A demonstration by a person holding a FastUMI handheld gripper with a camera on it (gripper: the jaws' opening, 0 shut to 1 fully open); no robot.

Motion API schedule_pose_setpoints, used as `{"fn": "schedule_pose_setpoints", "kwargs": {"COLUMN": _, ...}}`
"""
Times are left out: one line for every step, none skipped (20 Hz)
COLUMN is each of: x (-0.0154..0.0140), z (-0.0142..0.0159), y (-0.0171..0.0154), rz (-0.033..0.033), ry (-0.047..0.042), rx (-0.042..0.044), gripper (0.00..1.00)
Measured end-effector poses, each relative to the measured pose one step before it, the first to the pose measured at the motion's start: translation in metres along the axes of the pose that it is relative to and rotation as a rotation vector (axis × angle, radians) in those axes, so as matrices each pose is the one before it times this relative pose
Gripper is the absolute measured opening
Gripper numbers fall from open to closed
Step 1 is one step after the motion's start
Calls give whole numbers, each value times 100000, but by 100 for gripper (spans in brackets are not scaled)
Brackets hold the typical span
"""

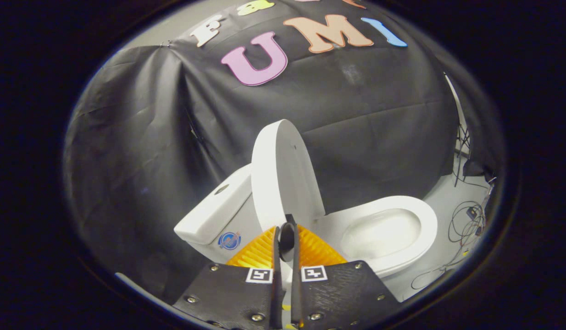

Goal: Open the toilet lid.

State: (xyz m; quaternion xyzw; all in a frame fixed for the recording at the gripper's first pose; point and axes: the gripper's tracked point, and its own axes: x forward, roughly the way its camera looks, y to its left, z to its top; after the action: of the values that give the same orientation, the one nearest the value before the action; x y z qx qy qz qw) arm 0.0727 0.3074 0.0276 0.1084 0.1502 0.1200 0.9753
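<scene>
Gripper view: the gripper (pixel 286 227) has its orange fingers (pixel 258 253) pressed nearly together, seemingly holding nothing. Just beyond their tips the toilet lid (pixel 283 176) stands raised, the toilet bowl (pixel 384 231) uncovered.

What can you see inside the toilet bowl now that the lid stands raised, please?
The lid stands upright against the tank, so the bowl shows a bare white basin inside the seat ring. The tongs, nearly closed and holding nothing, cover its rear edge; whether it holds water is unclear.
</scene>
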Motion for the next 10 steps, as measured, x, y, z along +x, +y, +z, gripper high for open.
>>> {"fn": "schedule_pose_setpoints", "kwargs": {"x": 13, "z": -202, "y": 286, "rz": 231, "ry": -73, "rx": 72, "gripper": 8}}
{"fn": "schedule_pose_setpoints", "kwargs": {"x": 11, "z": -67, "y": 312, "rz": 238, "ry": -116, "rx": -401, "gripper": 8}}
{"fn": "schedule_pose_setpoints", "kwargs": {"x": 41, "z": -190, "y": 227, "rz": 244, "ry": -23, "rx": -333, "gripper": 8}}
{"fn": "schedule_pose_setpoints", "kwargs": {"x": 88, "z": -73, "y": 304, "rz": 326, "ry": -188, "rx": -614, "gripper": 8}}
{"fn": "schedule_pose_setpoints", "kwargs": {"x": -53, "z": -44, "y": 628, "rz": 448, "ry": -66, "rx": -796, "gripper": 8}}
{"fn": "schedule_pose_setpoints", "kwargs": {"x": 130, "z": -152, "y": 416, "rz": 381, "ry": -160, "rx": -465, "gripper": 8}}
{"fn": "schedule_pose_setpoints", "kwargs": {"x": 53, "z": -173, "y": 423, "rz": 460, "ry": -7, "rx": -390, "gripper": 8}}
{"fn": "schedule_pose_setpoints", "kwargs": {"x": 100, "z": -138, "y": 290, "rz": 575, "ry": -39, "rx": -593, "gripper": 8}}
{"fn": "schedule_pose_setpoints", "kwargs": {"x": 146, "z": -103, "y": 232, "rz": 653, "ry": 241, "rx": -467, "gripper": 8}}
{"fn": "schedule_pose_setpoints", "kwargs": {"x": 50, "z": -5, "y": 289, "rz": 558, "ry": 47, "rx": -93, "gripper": 8}}
